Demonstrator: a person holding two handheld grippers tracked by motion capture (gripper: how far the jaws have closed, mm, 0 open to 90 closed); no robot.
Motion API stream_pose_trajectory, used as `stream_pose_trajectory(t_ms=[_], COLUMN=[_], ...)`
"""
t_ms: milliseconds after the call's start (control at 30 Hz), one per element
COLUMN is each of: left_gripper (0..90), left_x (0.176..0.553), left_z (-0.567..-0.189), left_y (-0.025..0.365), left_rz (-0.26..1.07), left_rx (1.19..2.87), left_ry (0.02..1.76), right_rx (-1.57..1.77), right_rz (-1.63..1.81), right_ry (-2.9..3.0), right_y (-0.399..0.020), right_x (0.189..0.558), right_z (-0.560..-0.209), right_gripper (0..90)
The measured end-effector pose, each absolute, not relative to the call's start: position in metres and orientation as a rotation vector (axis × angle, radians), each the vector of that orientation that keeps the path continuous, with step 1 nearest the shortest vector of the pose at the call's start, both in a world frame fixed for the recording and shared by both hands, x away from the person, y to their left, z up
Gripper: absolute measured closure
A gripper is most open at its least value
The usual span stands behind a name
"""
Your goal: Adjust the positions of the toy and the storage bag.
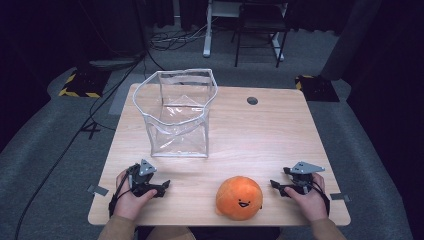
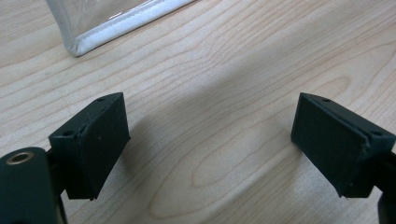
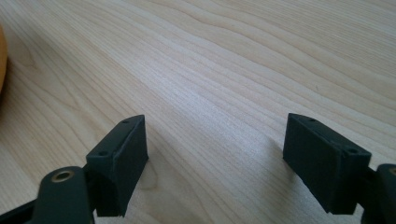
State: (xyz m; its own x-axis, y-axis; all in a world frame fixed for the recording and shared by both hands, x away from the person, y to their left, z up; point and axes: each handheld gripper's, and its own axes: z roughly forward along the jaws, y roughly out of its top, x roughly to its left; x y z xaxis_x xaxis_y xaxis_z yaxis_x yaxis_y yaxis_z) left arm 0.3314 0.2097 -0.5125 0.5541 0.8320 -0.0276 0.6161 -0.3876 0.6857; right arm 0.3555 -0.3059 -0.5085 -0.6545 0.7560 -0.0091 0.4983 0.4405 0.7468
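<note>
An orange plush toy (image 1: pixel 239 198), round like a fruit with a small dark smiling face on its front, sits low in the high view, just right of centre near the bottom edge; a sliver of its orange side shows at the left edge of the right gripper view (image 3: pixel 2 60). A clear plastic bag (image 1: pixel 176 114) with white trim stands upright and open-mouthed, up and left of centre.

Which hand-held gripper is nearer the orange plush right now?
Right. The right hand-held gripper sits just beside the orange plush, a small gap apart; the left hand-held gripper rests farther off across bare table.
</note>
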Motion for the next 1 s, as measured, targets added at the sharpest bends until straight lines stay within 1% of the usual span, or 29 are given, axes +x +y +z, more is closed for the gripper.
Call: stream_pose_trajectory(t_ms=[133,233,267,300,367,433,667,1000], left_gripper=[11.8,16.3,16.3,19.1,20.7,21.8,25.1,25.1], left_x=[0.331,0.330,0.330,0.329,0.327,0.323,0.311,0.305], left_z=[-0.512,-0.512,-0.511,-0.510,-0.506,-0.503,-0.489,-0.486], left_y=[0.210,0.211,0.213,0.214,0.215,0.215,0.211,0.205], left_rz=[0.426,0.432,0.428,0.424,0.434,0.442,0.424,0.425], left_rx=[2.135,2.129,2.129,2.139,2.155,2.154,2.165,2.196], left_ry=[1.157,1.152,1.163,1.168,1.159,1.137,1.085,1.055], right_rx=[1.071,1.084,1.101,1.125,1.126,1.110,1.036,0.900], right_rz=[1.048,1.064,1.072,1.095,1.112,1.134,1.171,1.272], right_ry=[2.355,2.360,2.368,2.383,2.398,2.401,2.388,2.454], right_y=[-0.306,-0.307,-0.308,-0.308,-0.308,-0.307,-0.303,-0.283], right_x=[0.355,0.355,0.355,0.352,0.349,0.344,0.324,0.304], right_z=[-0.508,-0.508,-0.507,-0.502,-0.498,-0.492,-0.460,-0.434], right_gripper=[22.2,22.2,22.1,23.7,26.4,26.6,24.0,19.7])
